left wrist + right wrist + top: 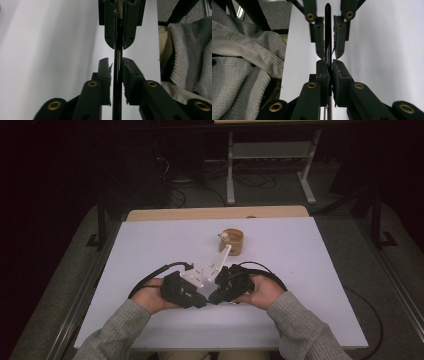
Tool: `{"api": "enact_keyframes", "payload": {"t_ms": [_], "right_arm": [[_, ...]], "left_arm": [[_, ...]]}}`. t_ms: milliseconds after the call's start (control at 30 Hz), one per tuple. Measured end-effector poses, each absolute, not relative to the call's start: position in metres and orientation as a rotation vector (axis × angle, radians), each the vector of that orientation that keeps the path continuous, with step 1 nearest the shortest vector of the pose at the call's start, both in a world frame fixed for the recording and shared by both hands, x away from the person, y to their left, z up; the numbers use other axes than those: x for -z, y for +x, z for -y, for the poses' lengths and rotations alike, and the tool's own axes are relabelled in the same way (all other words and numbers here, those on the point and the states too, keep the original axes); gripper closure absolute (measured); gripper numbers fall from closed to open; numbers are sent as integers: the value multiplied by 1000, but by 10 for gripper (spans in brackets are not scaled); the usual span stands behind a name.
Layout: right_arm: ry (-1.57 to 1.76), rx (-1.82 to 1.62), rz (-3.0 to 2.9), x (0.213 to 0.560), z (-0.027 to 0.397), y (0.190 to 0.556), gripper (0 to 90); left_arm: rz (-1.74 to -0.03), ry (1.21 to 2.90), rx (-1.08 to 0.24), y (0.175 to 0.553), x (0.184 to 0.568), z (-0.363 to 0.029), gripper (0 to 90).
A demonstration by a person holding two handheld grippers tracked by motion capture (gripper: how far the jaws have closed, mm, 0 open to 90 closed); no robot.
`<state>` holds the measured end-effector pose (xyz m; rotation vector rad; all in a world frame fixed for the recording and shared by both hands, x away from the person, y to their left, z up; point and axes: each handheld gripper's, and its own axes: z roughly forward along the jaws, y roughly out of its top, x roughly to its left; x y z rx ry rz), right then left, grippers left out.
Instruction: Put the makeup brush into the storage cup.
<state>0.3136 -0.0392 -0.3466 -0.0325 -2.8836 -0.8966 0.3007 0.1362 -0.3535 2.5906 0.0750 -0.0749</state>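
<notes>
The right gripper (328, 65) is clamped tight on a thin black stick (327, 30), and the left gripper (116, 62), facing it tip to tip, has its jaws drawn narrow onto the same stick, the pads seemingly pressing it. Both hold it just above the table (150, 250), near the middle of its near edge, well apart from the tan round holder (231, 241) toward the far edge. This looks like a two-handed grip set for pulling apart or passing over, so the next move calls for staying in line with the stick.
</notes>
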Motion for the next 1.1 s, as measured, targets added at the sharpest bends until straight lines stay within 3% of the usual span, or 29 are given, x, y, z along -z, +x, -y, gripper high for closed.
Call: {"api": "enact_keyframes", "payload": {"t_ms": [267,300,433,567,700,933,1033,1100], "right_arm": [[-28,935,2862,349,43,310,814],[-50,953,2852,352,47,311,719],[-78,957,2834,358,58,312,684],[-94,989,2818,361,70,311,715],[-95,1008,2807,361,75,311,806],[-68,968,2797,360,74,311,827],[-46,940,2817,358,71,311,828],[-22,898,2850,355,66,310,829]], "left_arm": [[-26,2596,63,296,354,-135,834],[-25,2592,60,295,354,-135,835],[-31,2585,36,294,353,-139,835],[-51,2563,26,294,353,-144,835],[-41,2559,27,293,355,-142,835],[-22,2568,43,290,356,-140,830],[-49,2567,37,291,357,-136,700],[-51,2577,29,292,357,-129,684]]}}
